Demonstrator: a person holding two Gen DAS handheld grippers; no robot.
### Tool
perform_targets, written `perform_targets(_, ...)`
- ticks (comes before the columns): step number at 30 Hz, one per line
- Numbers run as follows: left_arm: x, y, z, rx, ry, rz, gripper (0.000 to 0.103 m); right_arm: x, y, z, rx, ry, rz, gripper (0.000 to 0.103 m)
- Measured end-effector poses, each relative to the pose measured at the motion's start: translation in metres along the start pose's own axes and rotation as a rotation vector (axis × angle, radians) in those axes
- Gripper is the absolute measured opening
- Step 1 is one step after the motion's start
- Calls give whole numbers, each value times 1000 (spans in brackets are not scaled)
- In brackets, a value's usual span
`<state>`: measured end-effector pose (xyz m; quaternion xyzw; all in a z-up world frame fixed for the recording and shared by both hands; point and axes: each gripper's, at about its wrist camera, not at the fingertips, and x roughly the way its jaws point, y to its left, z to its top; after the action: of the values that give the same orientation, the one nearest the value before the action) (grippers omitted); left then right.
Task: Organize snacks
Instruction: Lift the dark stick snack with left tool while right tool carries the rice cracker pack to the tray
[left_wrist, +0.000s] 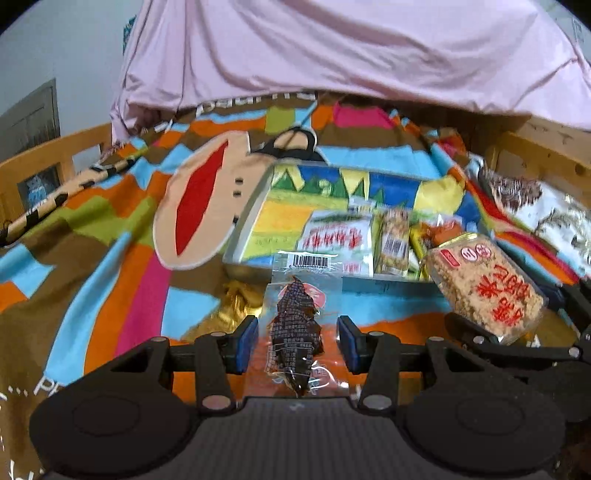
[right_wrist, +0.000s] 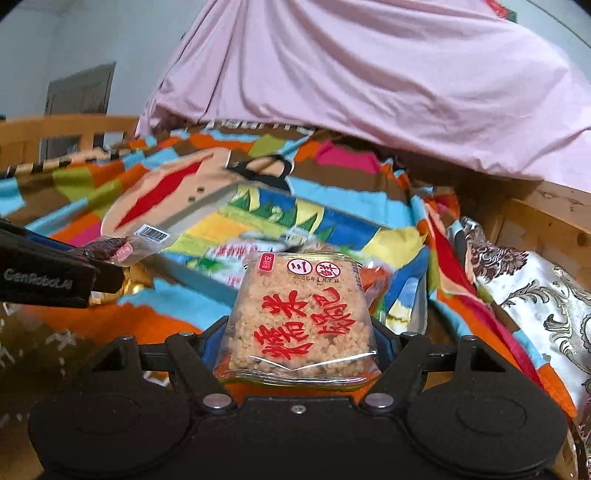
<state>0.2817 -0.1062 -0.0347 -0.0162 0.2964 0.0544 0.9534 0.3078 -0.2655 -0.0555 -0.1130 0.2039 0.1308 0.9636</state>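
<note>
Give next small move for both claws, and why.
Probably carry both packets forward over the tray and lower them in. The left claw has the dark snack packet between its pads; the right claw holds the rice cracker pack. Both packets are off the blanket, and the tray ahead already holds other snacks.

Pink sheet (left_wrist: 351, 48); multicoloured patchwork blanket (left_wrist: 110, 258); red-lettered tan rice-cake packet (right_wrist: 299, 317).

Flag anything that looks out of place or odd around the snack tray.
One thing: a gold foil packet lies crumpled on the blanket just outside the tray, while the other loose snacks sit inside it. The rice cracker pack and dark snack packet are each held in a tool.
</note>
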Motion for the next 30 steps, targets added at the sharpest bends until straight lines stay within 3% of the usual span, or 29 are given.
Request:
perform_targets(6,-3,-4,15,-64,-78,-8,50,-11,-8,7,38,-74,-9,76)
perform_targets(19,17,-25,34,-42,-169,-43,50,-9,-30,10,110,-133,-77,77)
perform_targets(25,46,-35,56,-36,-180,-81,50,10,-67,7,168,-187,-127,77)
perform_targets(30,82,-49,74,-42,-185,-128,51,48,-102,15,248,-198,-148,77)
